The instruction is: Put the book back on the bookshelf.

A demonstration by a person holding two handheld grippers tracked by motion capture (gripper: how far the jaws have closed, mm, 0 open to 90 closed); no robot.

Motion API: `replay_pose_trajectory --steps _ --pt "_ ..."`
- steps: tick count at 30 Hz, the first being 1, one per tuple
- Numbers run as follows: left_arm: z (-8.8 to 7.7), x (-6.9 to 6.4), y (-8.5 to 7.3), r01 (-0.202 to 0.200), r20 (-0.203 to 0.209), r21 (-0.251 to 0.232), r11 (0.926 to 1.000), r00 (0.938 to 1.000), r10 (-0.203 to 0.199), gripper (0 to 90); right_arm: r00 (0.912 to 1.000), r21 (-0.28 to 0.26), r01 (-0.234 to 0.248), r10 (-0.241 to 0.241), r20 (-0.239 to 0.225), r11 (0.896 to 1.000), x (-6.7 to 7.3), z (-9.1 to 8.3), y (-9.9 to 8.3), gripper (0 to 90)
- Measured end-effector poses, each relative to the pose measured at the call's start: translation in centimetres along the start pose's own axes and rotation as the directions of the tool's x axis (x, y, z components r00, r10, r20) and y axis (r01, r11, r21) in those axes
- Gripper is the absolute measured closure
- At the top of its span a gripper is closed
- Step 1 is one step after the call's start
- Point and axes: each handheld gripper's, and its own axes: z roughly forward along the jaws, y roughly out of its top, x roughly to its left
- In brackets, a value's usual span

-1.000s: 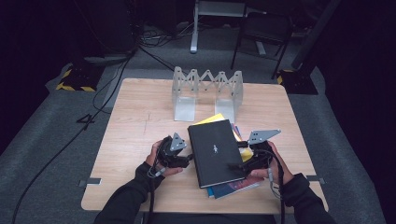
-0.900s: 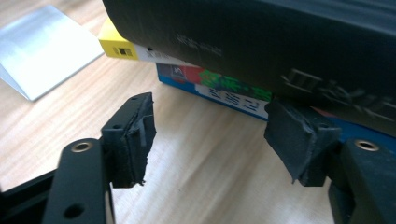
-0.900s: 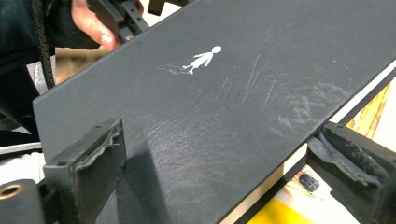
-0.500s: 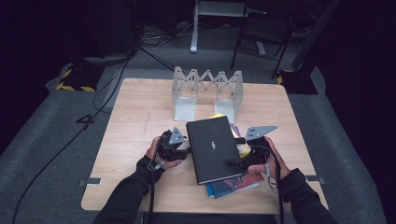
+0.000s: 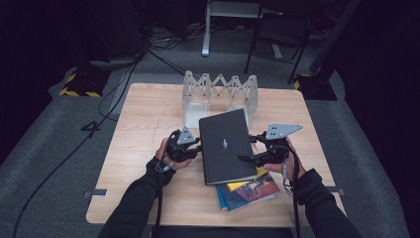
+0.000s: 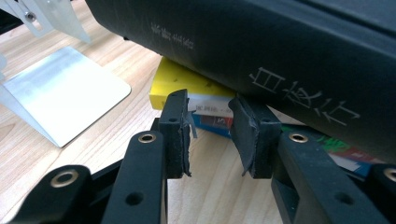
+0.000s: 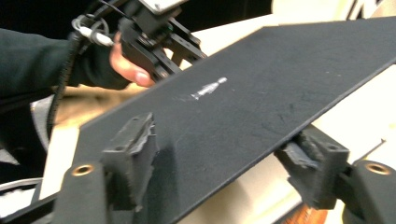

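Two grips, one real: my right fingers point(image 7: 133, 149), just closing, clamp the black book point(image 5: 225, 144) tilted above the stack point(image 5: 247, 191) on the bench point(image 5: 148, 114). My left fingers point(image 6: 176, 130), just narrowed and empty, sit under its spine, so it could slip.

- Both forearms, in dark sleeves, come in from the bottom of the high view and angle inward toward each other.
- The left gripper point(image 5: 194, 148) is held in the left hand point(image 5: 166, 156), its jaws pointing toward the person's right. They have just been closing; a narrow gap remains, with nothing pinched between the pads point(image 6: 180, 135).
- The right gripper point(image 5: 246, 157) sits in the right hand point(image 5: 280, 161), pointing toward the left one. Its jaws have just been closing and straddle a black book point(image 5: 227, 145), one pad above the cover, one below.
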Motion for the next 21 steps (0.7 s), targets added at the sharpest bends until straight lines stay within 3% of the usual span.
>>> replay_pose_trajectory --steps 3,5,13,18,21 --pt "0.4 0.0 -0.5 0.000 -0.003 0.021 0.9998 1.0000 0.000 66.0 0.9987 0.006 -0.032 0.033 -0.040 0.999 -0.3 0.4 0.8 39.6" --pt "0.4 0.0 -0.5 0.009 -0.003 0.013 0.9999 1.0000 -0.009 65.9 0.9987 0.011 -0.019 0.019 -0.047 1.000 -0.2 0.5 1.4 41.9" --pt "-0.5 0.7 -0.3 0.061 -0.021 -0.061 0.9963 0.9978 -0.062 64.0 0.9962 -0.026 0.085 -0.086 -0.012 0.996 1.5 -0.3 2.2 50.4" --pt "-1.0 1.2 0.6 0.057 -0.027 -0.100 0.9934 0.9979 -0.060 62.9 0.9899 -0.080 0.142 -0.142 0.008 0.987 2.1 -1.0 2.2 53.8" --pt "-1.3 1.7 1.7 0.063 -0.012 -0.151 0.9865 0.9978 -0.066 63.1 0.9821 -0.103 0.189 -0.188 0.017 0.977 2.6 -1.6 2.4 54.3"
